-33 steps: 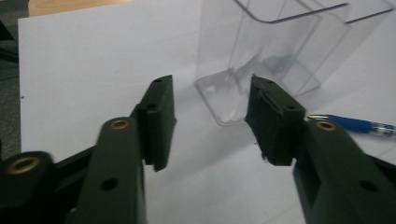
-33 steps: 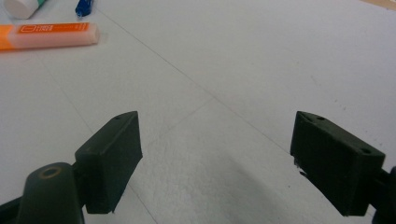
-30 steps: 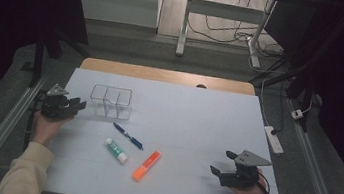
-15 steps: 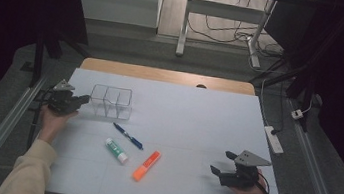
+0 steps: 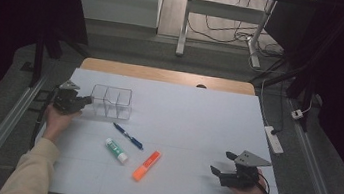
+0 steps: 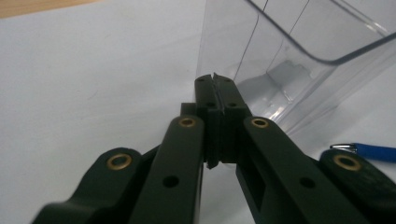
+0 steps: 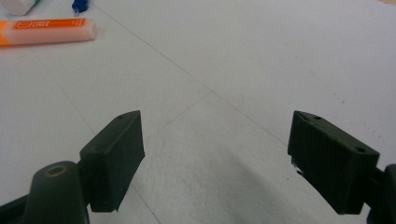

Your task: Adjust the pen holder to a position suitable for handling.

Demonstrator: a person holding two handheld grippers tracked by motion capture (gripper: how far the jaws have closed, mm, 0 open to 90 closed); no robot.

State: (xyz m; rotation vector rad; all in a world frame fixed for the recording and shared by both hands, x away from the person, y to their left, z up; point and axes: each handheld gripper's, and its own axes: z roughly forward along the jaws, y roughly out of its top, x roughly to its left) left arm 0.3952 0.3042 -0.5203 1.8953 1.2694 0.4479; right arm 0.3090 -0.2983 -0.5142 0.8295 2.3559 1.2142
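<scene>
Right gripper (image 5: 220, 165), near right: jaws spread, nothing between them. Orange highlighter (image 5: 146, 165), glue stick (image 5: 116, 150) and blue pen (image 5: 128, 136) lie mid-table. Left gripper (image 5: 88, 100), far left: jaws clenched empty, tips against the clear organizer (image 5: 111, 102).

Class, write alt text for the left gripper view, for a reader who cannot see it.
The left gripper, its two black jaws shut together, rests its tips against the lower corner of a clear plastic organiser box standing on a white table. Nothing shows between the jaws. A blue pen lies on the table at the right edge.
</scene>
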